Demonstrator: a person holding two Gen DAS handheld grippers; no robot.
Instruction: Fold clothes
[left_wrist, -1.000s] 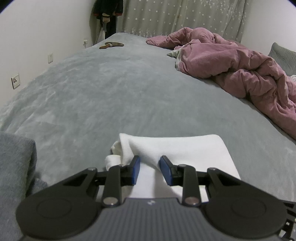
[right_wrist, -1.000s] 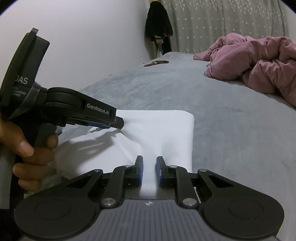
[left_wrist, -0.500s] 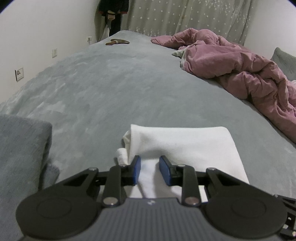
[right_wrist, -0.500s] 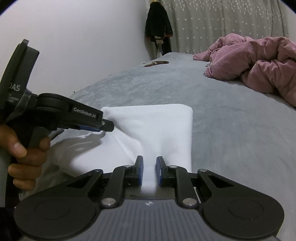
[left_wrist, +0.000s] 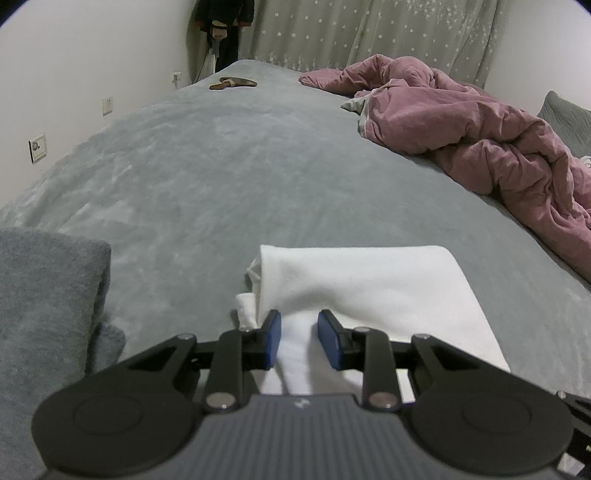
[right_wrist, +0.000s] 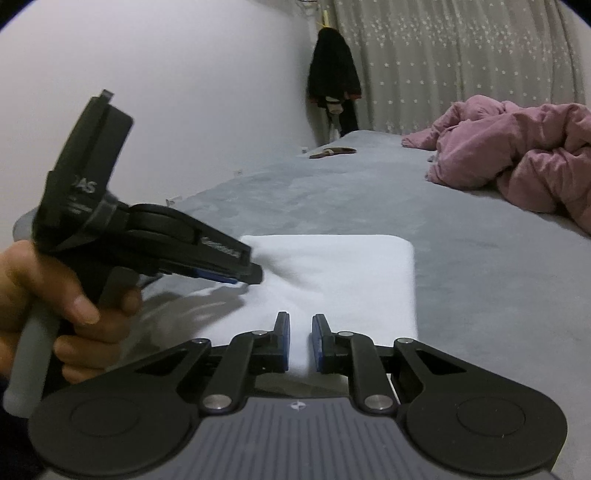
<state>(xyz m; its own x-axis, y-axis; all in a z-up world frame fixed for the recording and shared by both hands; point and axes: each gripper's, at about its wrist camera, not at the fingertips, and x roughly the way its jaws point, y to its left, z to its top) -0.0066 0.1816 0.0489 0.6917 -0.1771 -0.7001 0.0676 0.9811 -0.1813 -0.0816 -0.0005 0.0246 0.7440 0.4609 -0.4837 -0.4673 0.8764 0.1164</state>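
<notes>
The white cloth (left_wrist: 362, 288) lay folded at the near edge of the grey bed (left_wrist: 258, 177). The left gripper (left_wrist: 298, 341) and right gripper (right_wrist: 300, 341) each pinched a raised fold of it, jaws nearly closed.

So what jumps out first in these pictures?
A folded white cloth lies near the front of a grey bed, and both black grippers pinch its near edge: the left gripper and the right gripper. A crumpled pink quilt is heaped at the far right.
</notes>
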